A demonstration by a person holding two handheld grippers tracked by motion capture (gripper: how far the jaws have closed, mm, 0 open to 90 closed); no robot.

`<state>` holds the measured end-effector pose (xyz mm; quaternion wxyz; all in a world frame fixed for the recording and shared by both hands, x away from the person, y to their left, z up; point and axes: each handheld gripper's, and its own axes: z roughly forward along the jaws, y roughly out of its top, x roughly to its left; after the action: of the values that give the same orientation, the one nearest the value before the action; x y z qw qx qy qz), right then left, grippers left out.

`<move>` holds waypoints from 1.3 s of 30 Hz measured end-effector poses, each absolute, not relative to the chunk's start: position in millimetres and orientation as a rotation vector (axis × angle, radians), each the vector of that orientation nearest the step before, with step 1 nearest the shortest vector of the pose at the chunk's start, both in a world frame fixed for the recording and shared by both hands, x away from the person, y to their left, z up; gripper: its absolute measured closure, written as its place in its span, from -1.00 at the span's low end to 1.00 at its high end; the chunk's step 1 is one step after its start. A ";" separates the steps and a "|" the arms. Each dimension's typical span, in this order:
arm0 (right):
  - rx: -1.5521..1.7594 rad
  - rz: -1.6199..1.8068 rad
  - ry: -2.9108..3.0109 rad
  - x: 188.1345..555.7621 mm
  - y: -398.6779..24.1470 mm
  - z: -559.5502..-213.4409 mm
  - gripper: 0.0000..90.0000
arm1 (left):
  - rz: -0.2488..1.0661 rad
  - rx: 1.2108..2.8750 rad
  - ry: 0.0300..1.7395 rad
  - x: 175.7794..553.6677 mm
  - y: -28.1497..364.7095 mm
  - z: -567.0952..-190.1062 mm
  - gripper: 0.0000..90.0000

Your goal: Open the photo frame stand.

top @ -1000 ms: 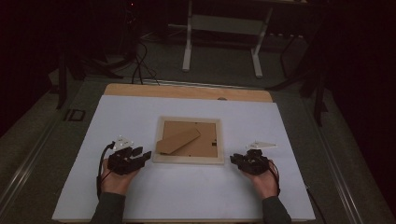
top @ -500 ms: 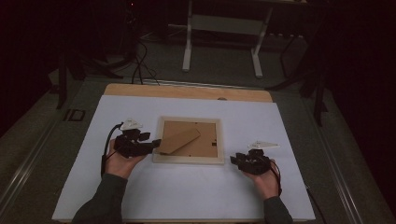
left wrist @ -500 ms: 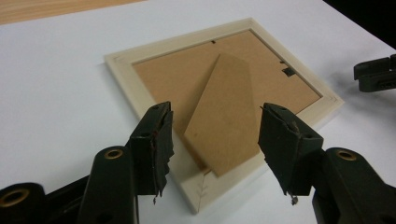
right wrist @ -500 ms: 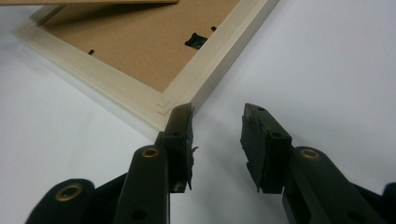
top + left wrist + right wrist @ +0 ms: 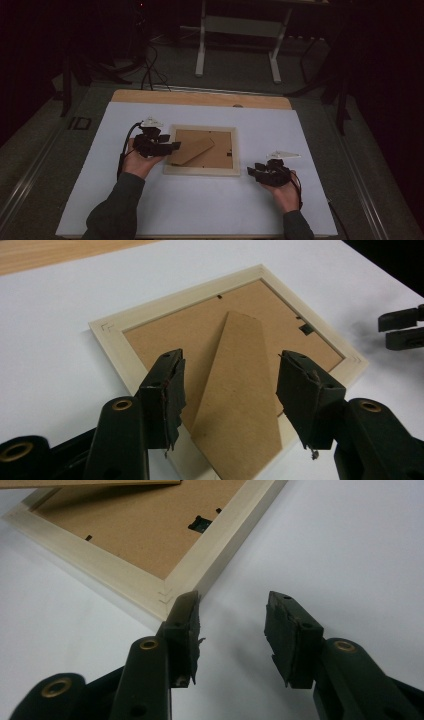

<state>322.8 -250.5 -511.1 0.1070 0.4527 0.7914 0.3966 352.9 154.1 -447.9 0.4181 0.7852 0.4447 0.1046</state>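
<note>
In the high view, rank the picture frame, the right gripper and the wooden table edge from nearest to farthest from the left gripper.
1. picture frame, right beside the left gripper.
2. wooden table edge, at the far side.
3. right gripper, beyond the frame's opposite corner.

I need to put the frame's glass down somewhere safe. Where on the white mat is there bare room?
The widest bare patch is the strip of white mat between the picture frame and the near edge, between the two forearms. Bare bands also border the frame's far side and both outer sides. It is crowded beside the frame, at the left gripper and right gripper.
</note>
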 end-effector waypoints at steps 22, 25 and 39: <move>1.351 1.170 2.329 324.7 -254.0 -512.0 0.19 | 0.150 2.061 1.079 382.0 132.7 -461.9 -0.04; 1.349 1.168 2.331 324.7 -254.0 -512.0 0.19 | 0.130 2.074 1.070 384.7 129.9 -465.0 -0.02; 1.357 1.162 2.328 325.0 -255.1 -512.1 0.19 | 0.037 2.160 1.062 394.1 115.6 -480.3 -0.18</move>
<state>325.0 -255.1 -512.1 0.1033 0.4599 0.7890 0.3939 394.1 115.6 -480.3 0.3590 0.8374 0.4119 0.0143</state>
